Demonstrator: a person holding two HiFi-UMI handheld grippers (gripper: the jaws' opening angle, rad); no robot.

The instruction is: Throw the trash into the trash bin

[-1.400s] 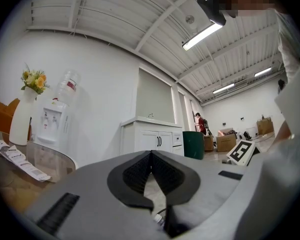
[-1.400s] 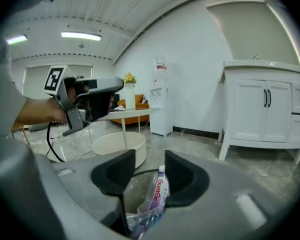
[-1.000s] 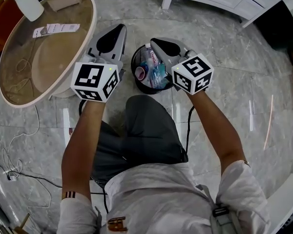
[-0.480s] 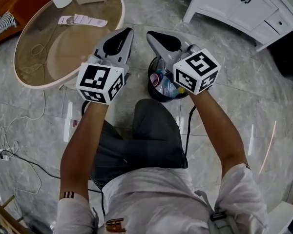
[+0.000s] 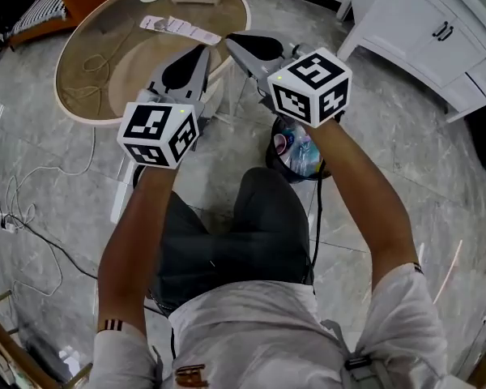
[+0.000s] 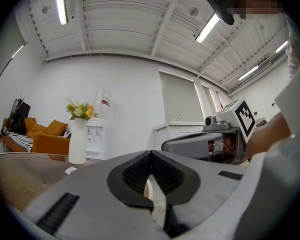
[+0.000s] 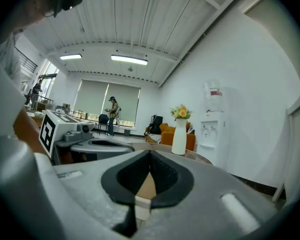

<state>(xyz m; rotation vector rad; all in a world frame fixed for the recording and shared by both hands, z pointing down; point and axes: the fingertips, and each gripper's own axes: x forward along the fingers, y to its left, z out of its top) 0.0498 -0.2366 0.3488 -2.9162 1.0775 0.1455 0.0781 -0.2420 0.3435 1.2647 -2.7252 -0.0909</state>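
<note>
The left gripper [image 5: 196,59] and the right gripper [image 5: 236,43] are both pinched together with nothing between the jaws; they hang side by side at the near edge of the round table [image 5: 73,108]. The trash bin [image 5: 272,162], with trash [image 5: 296,151] inside, stands on the marble floor [image 5: 389,136] just beyond the person's knee; the right forearm and marker cube partly cover it. Paper slips [image 5: 182,27] lie on the table; a white cabinet [image 5: 413,23] stands at right; cables [image 5: 32,217] trail across the floor at left.

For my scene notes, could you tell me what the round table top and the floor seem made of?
Round table top: tan, glossy, perhaps tinted glass, given its sheen and pale rim. Floor: polished grey marble-look tiles, veined, with joints.
</note>
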